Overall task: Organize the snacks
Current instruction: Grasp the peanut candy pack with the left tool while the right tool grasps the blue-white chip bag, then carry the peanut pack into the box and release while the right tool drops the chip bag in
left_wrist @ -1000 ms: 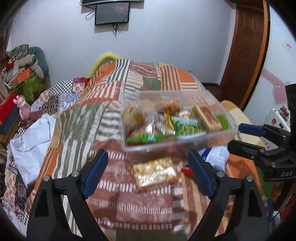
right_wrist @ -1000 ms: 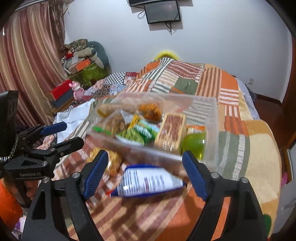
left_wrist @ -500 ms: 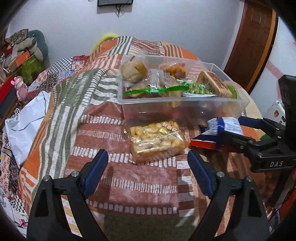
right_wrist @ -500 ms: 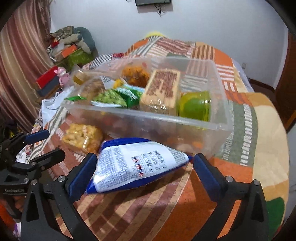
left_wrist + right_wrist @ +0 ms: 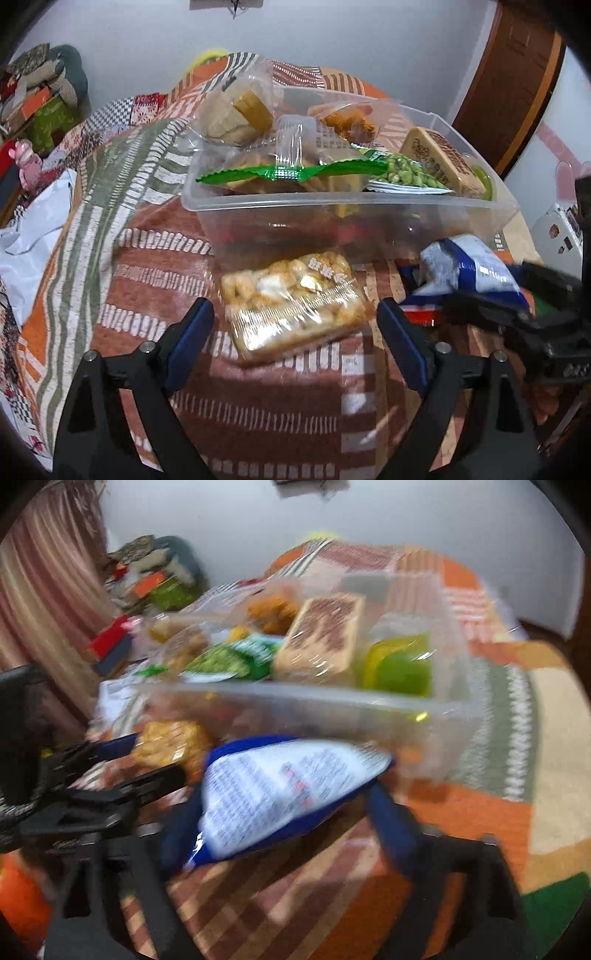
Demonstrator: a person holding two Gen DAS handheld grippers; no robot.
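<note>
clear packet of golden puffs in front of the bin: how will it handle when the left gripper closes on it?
The clear packet of golden puffs lies flat on the blanket, between the open left gripper fingers. Its glossy film probably slips and crinkles. The lumpy contents look airy, so likely light but crushable. It may sag at the ends if pinched mid-body.

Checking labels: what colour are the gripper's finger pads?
Blue pads on black arms, clearest in the left wrist view.
</note>
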